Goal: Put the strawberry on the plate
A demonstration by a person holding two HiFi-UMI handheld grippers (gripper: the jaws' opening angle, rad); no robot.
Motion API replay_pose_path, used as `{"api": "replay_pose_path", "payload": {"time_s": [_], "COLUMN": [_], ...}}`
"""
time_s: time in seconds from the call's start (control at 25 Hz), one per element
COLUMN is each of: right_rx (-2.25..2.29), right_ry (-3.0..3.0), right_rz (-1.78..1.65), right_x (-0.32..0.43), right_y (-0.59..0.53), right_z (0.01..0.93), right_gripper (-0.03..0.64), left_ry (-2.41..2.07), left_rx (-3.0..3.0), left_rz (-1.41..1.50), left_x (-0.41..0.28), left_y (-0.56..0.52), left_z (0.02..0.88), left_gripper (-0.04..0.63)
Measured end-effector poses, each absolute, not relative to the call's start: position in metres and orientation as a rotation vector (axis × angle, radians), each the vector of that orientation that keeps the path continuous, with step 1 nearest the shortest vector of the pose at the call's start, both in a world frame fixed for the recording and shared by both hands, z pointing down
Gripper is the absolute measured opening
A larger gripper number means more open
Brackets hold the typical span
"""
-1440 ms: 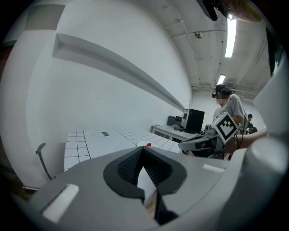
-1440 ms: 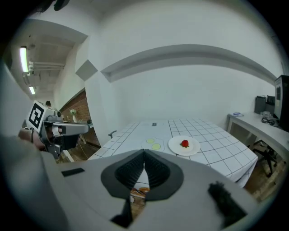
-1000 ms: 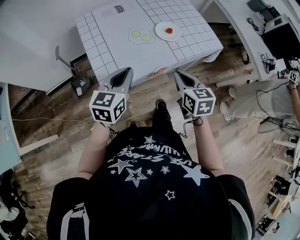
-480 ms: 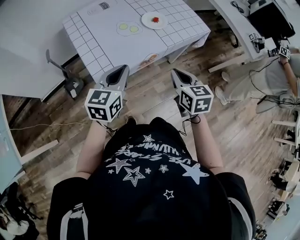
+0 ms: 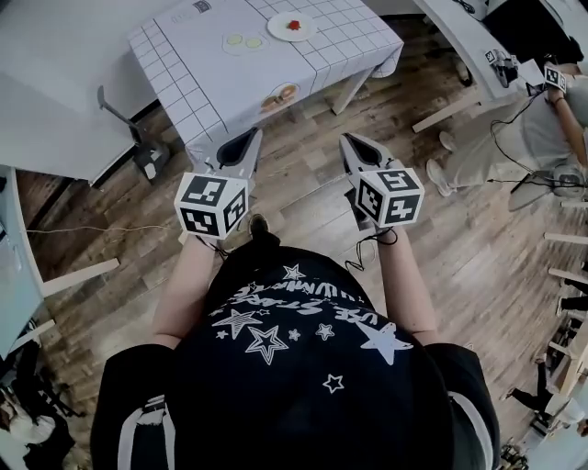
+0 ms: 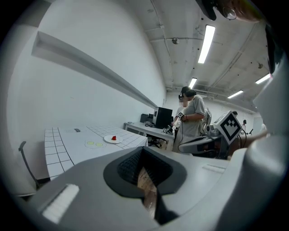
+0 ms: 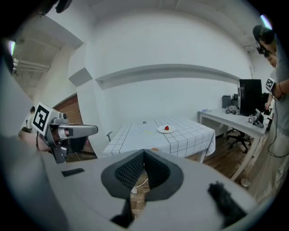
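Observation:
The red strawberry [image 5: 294,25] lies on a white plate [image 5: 281,29] on the far table with the gridded cloth [image 5: 202,83]. It shows again as a strawberry [image 6: 114,137] on the plate [image 6: 108,140] in the left gripper view, and as a strawberry [image 7: 166,128] on the plate [image 7: 161,131] in the right gripper view. My left gripper [image 5: 250,138] and right gripper [image 5: 348,140] hang side by side over the wooden floor, well short of the table. Both are shut with nothing in them. The jaws of the left gripper [image 6: 142,151] and of the right gripper [image 7: 144,153] meet at the tips.
Two pale green discs [image 5: 243,41] lie on a mat beside the plate. A chair [image 5: 124,117] stands at the table's left. A long desk [image 5: 459,37] with equipment runs at the right, where another person [image 6: 193,118] stands. Cables trail on the floor [image 5: 303,202].
In the head view the table with the plate has slid up and farther away. Both grippers stay shut and side by side, slightly raised.

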State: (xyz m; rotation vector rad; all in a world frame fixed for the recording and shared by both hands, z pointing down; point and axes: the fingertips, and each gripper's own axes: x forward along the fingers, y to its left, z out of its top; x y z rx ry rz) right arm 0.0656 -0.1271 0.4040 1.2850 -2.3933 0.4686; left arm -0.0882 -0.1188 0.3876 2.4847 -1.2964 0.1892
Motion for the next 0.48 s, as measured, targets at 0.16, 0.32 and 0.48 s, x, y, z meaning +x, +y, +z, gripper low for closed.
{"api": "replay_pose_path", "payload": {"time_s": [0.16, 0.32, 0.48], "right_rx": [1.273, 1.264, 1.248], "right_ry": [-2.368, -2.437, -2.476], "right_rz": [0.489, 0.487, 0.458], "right_x": [0.048, 0.09, 0.143], "right_y": [-0.131, -0.059, 0.031], "right_z": [0.393, 0.404, 0.429], "right_gripper": [0.014, 0.014, 0.014], "left_ry": [-1.264, -1.307, -1.364], "left_rx": [2.458, 2.484, 2.521], "left_rz": [0.195, 0.214, 0.219], "left_x": [-0.103, -0.057, -0.003], "left_y": [-0.122, -0.051, 0.039], "left_z": [0.381, 0.387, 0.4], "left_gripper": [0.009, 0.009, 0.009]}}
